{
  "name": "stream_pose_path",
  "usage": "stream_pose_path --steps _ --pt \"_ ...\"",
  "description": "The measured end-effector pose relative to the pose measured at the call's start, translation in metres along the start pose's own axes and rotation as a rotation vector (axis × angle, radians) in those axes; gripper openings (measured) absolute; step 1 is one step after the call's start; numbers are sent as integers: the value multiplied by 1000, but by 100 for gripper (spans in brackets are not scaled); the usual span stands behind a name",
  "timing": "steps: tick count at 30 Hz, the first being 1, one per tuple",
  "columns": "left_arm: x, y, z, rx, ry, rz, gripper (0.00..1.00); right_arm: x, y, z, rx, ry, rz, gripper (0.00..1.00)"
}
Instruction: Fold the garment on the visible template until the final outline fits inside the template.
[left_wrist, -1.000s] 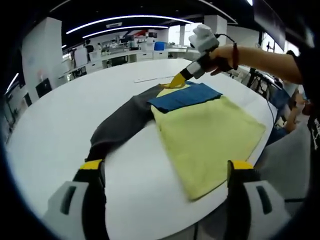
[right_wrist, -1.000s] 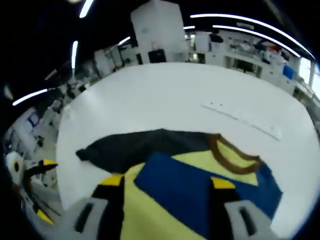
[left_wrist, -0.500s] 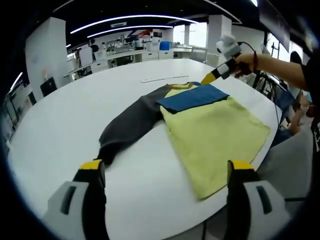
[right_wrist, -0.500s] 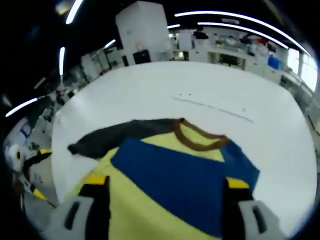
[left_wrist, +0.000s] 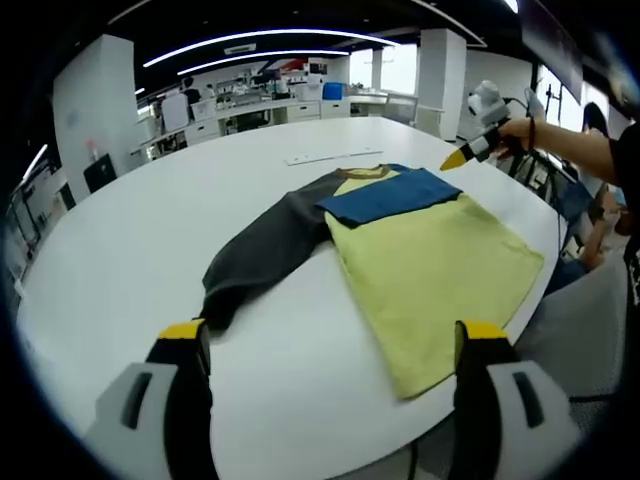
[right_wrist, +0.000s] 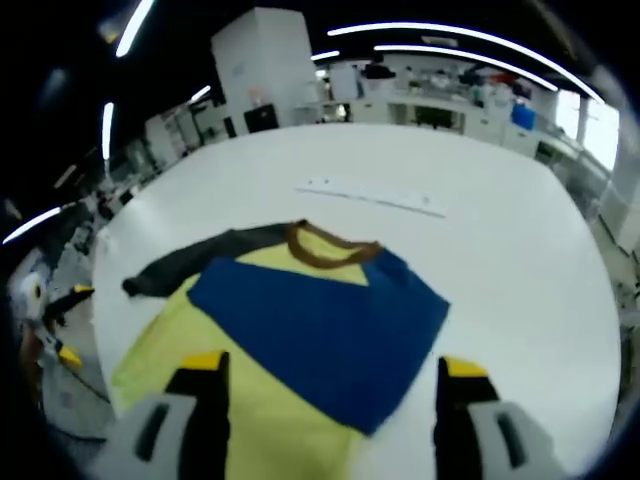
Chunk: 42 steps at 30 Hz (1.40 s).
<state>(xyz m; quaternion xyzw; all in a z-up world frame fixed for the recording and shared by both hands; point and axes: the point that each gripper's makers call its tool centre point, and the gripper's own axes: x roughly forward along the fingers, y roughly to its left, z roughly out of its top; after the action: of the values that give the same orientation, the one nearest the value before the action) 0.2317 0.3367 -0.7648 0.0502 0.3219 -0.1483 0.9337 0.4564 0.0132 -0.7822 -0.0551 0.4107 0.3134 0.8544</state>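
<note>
White and round, the large table (left_wrist: 120, 230) was set in an open office hall. A long-sleeved garment with a yellow body (left_wrist: 430, 270), a blue sleeve (left_wrist: 390, 195) folded across the chest and a dark grey sleeve (left_wrist: 260, 250) stretched outward was laid flat near the table edge. The left gripper (left_wrist: 325, 345) and the right gripper (right_wrist: 325, 385) were held spread above the table, nothing pinched. A pale strip (right_wrist: 375, 197) was seen beyond the brown collar (right_wrist: 320, 250).

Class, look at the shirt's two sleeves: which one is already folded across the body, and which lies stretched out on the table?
The blue sleeve is folded across the yellow body. The dark grey sleeve lies stretched out on the white table.
</note>
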Motion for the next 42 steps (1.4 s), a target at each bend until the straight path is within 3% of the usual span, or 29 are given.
stream_pose_path --steps 5,11,19,28,42 --pt "2 7 -1 0 -2 0 99 -5 -10 -6 4 -15 10 68" --pt "4 15 -4 4 2 2 99 -9 -14 -21 21 2 44 40" --pt "2 16 -3 8 4 17 99 -12 -20 -47 37 24 49 23" --pt "1 5 -1 16 18 17 99 -6 -25 -65 42 46 60 12" --pt "0 7 -1 15 30 23 99 8 -25 -78 60 51 66 8"
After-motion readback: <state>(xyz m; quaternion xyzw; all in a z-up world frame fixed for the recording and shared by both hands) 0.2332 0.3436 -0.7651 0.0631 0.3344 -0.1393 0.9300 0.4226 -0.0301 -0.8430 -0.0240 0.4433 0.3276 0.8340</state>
